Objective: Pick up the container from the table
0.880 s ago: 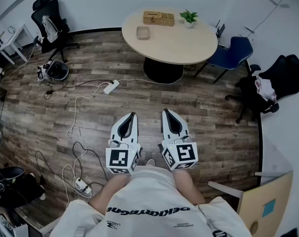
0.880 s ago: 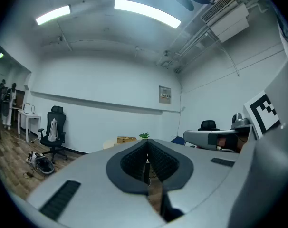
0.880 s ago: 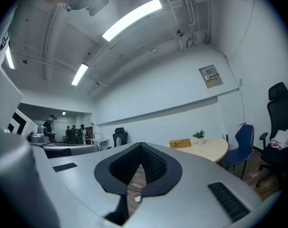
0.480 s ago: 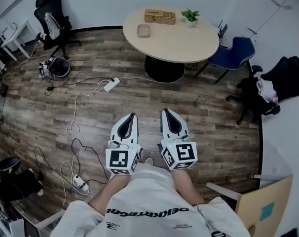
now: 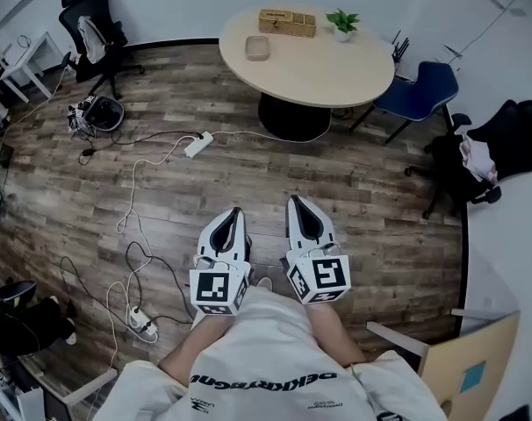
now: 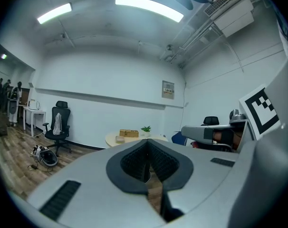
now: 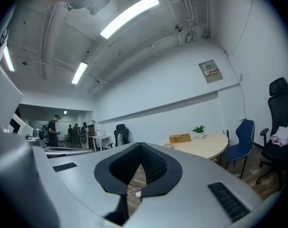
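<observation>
A round beige table (image 5: pixel 327 68) stands far ahead across the wooden floor. On it lie a small tan container (image 5: pixel 257 48), a woven box (image 5: pixel 287 22) and a potted plant (image 5: pixel 343 23). My left gripper (image 5: pixel 234 210) and right gripper (image 5: pixel 298 200) are held side by side close to the person's body, well short of the table. Both are shut with nothing between the jaws. In the left gripper view, the left gripper (image 6: pixel 147 142) points level at the table (image 6: pixel 134 137). In the right gripper view, the right gripper (image 7: pixel 141 145) has the table (image 7: pixel 201 146) and woven box (image 7: pixel 180 138) off to its right.
A power strip (image 5: pixel 196 145) and loose cables (image 5: pixel 134 261) lie on the floor left of my path. A blue chair (image 5: pixel 415 95) stands right of the table, with black office chairs at the right (image 5: pixel 494 147) and far left (image 5: pixel 95 29). A wooden panel (image 5: pixel 472 367) is at the bottom right.
The room has slid slightly upward in the head view. Both grippers keep their places side by side with the jaws closed.
</observation>
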`<state>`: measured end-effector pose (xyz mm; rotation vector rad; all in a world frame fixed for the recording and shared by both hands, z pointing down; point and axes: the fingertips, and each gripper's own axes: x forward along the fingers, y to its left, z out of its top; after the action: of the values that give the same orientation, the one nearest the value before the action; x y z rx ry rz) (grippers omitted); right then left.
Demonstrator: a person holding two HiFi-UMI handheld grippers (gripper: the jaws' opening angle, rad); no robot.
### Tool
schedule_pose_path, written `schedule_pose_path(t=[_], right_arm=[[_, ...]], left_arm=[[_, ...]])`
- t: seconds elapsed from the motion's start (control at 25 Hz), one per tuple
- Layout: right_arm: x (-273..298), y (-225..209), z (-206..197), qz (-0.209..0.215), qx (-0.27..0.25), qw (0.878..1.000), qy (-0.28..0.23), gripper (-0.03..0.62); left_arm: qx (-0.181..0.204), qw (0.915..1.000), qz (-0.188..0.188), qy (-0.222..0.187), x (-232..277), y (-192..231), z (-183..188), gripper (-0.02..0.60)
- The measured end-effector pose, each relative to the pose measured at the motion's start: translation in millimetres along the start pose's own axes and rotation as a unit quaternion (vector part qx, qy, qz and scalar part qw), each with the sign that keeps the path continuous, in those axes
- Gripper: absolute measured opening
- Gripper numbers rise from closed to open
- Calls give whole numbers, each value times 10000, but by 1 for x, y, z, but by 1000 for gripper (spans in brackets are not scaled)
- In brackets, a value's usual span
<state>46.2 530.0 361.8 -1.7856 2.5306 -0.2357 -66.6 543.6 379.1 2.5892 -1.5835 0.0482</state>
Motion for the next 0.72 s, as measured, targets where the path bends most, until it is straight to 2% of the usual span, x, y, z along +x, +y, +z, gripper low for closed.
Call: schedule_pose_path(t=[0.36, 0.72], right_arm=[[51, -18, -5, -75, -117, 9999, 57, 32], [162, -57, -6, -122, -144, 9997, 167, 32]], left_arm=[[-215, 9998, -2, -24, 51, 32, -8, 15], [-201, 9997, -144, -1, 159, 76, -3, 15]])
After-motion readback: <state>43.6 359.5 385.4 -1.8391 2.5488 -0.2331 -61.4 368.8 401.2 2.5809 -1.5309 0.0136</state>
